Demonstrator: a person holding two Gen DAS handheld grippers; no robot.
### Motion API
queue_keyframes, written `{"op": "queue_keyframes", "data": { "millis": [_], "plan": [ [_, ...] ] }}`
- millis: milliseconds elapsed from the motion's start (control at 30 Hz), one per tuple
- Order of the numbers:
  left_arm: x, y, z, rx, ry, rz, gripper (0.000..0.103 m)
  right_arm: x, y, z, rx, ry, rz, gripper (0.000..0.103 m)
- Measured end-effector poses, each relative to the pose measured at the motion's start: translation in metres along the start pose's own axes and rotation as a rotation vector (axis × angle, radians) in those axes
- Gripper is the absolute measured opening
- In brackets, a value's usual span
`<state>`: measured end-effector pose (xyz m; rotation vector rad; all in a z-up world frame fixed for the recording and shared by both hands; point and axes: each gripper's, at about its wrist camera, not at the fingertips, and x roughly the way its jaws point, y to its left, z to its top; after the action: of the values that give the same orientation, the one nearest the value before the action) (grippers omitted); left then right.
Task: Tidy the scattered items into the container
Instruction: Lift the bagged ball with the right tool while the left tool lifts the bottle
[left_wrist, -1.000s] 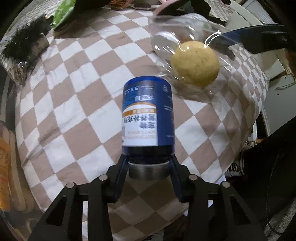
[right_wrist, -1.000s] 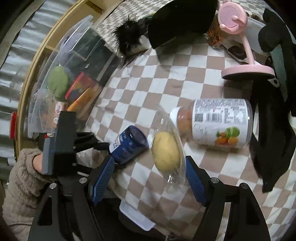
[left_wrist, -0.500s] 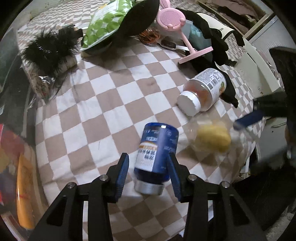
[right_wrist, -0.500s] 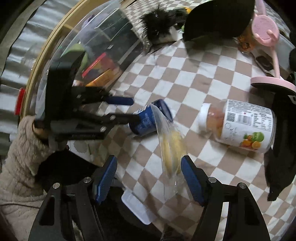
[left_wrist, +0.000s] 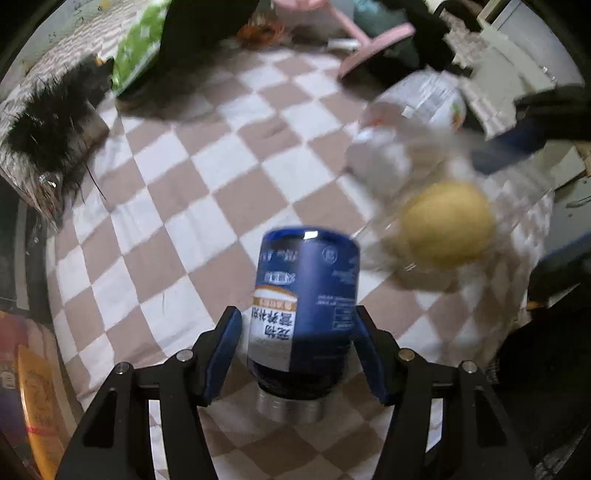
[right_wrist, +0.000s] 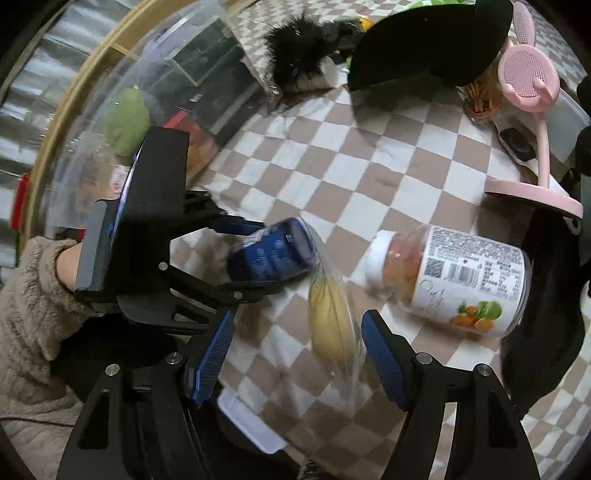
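A blue bottle (left_wrist: 303, 306) with a white and orange label lies between the fingers of my left gripper (left_wrist: 297, 347), cap end toward the camera; the jaws stand close on both sides of it. It also shows in the right wrist view (right_wrist: 271, 254), lifted off the checked cloth. A yellow bun in a clear bag (right_wrist: 332, 332) sits between the open fingers of my right gripper (right_wrist: 297, 350); it also shows in the left wrist view (left_wrist: 447, 223). A clear storage container (right_wrist: 147, 122) with items inside stands at the left.
A clear jar (right_wrist: 458, 280) with a white cap and fruit label lies on its side at the right. A pink stand fan (right_wrist: 532, 110), a black hat (right_wrist: 428, 44), a black feathery item (right_wrist: 299, 59) and a green bag (left_wrist: 136, 48) lie at the back.
My left gripper has lifted and tilted with the blue bottle. The bagged bun has shifted a little between the right gripper's fingers. The view is blurred by motion.
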<state>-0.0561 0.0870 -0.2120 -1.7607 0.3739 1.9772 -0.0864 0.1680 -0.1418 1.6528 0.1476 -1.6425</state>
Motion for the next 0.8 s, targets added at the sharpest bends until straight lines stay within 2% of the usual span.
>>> {"op": "queue_keyframes", "data": {
  "millis": [67, 267, 400, 467, 500, 700, 800],
  "plan": [
    [0.000, -0.001, -0.002, 0.014, -0.006, 0.011, 0.053, 0.008, -0.002, 0.001, -0.008, 0.022, -0.034, 0.073],
    [-0.010, 0.012, -0.009, -0.046, -0.025, -0.014, 0.053, 0.024, 0.000, -0.006, -0.049, 0.079, -0.114, 0.070],
    [-0.017, 0.019, -0.015, -0.077, -0.045, -0.021, 0.052, 0.029, 0.004, -0.010, -0.065, 0.086, -0.157, 0.060],
    [-0.022, 0.020, -0.017, -0.087, -0.060, -0.027, 0.052, 0.029, 0.004, -0.009, -0.054, 0.072, -0.179, 0.041],
    [-0.026, 0.020, -0.019, -0.090, -0.071, -0.031, 0.052, 0.030, 0.003, -0.009, -0.044, 0.063, -0.186, 0.037],
    [-0.047, 0.020, -0.029, -0.109, -0.125, -0.049, 0.051, 0.032, 0.006, -0.013, -0.024, 0.011, -0.219, 0.036],
    [-0.055, 0.022, -0.035, -0.121, -0.143, -0.051, 0.051, 0.027, 0.008, -0.016, 0.002, -0.013, -0.190, 0.035]
  ]
}}
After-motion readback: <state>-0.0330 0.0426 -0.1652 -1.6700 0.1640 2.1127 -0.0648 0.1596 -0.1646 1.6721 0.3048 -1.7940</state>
